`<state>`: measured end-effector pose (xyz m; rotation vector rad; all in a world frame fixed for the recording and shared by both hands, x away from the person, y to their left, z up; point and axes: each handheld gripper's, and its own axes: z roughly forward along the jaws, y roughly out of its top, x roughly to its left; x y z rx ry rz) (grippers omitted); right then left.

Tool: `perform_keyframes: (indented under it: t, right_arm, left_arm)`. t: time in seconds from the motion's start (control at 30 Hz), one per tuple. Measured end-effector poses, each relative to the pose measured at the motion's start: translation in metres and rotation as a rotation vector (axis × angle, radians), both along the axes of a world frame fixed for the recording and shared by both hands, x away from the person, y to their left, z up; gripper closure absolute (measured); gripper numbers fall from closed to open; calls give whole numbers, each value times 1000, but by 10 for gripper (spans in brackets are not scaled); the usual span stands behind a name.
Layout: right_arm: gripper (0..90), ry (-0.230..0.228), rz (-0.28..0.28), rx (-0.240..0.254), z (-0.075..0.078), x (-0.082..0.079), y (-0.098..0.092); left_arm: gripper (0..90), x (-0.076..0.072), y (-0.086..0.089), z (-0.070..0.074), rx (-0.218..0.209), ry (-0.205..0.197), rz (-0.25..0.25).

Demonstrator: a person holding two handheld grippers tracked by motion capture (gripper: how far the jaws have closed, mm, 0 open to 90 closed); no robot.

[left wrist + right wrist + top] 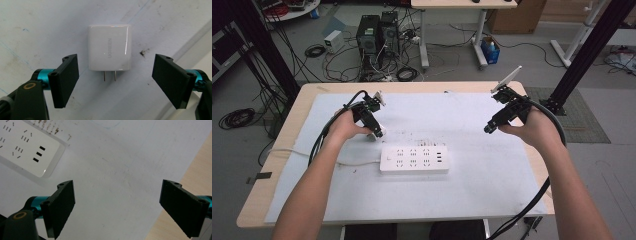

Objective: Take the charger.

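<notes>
Black jaws of left gripper (115, 82) stood apart, flanking white charger (109, 47) flat on white mat (37, 30), untouched. Best centred, then squeezed on flat sides, clear of prongs (110, 75).

"ugreen" on the white charger (109, 47) (grey letters).

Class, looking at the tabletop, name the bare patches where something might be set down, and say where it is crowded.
Free: the white sheet between the white power strip and the near edge, and the stretch between the strip and the right gripper. Crowded: around the left gripper, which straddles the white plug-in charger just behind the strip.
</notes>
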<state>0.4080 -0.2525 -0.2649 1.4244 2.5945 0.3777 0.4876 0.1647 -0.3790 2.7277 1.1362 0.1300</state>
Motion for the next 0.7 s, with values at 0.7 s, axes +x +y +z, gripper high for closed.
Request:
perform_keyframes:
  t: [0.7]
  right_arm:
    - [125,16,-9,3,-11,0,-8]
  left_arm:
    - [423,12,-7,-26,45,30,-7]
